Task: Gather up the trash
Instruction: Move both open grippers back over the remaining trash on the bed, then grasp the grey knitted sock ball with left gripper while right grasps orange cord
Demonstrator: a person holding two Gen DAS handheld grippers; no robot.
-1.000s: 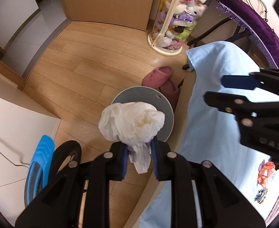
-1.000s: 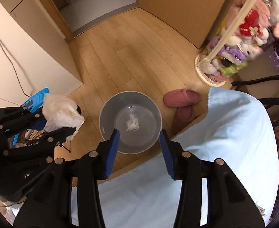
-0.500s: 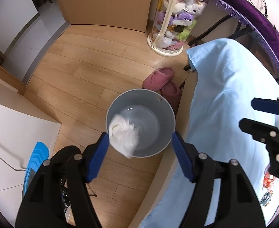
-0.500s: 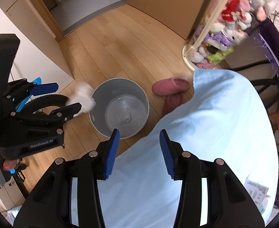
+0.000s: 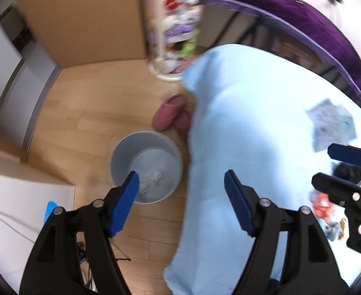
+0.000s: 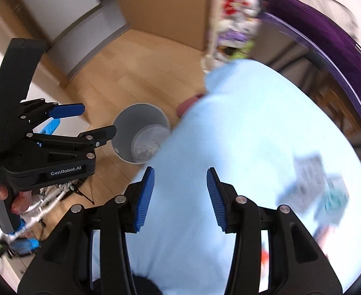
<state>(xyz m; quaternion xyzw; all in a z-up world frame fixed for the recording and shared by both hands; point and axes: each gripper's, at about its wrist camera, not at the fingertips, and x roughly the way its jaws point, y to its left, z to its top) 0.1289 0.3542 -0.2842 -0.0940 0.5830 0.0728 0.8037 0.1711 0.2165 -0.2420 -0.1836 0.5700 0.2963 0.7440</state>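
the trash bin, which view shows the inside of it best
The left wrist view. There the trash bin sits almost straight below the camera, so its whole rim and the crumpled tissue on its bottom show. The right wrist view sees the bin smaller and slanted, partly cut off by the light blue sheet.

Home bedroom: slippers (image 5: 172,111), plush-toy rack (image 5: 178,24), wooden floor (image 5: 94,103)

Left tool (image 5: 181,180) just opened wide, empty; right tool (image 6: 180,179) seemingly half-open.
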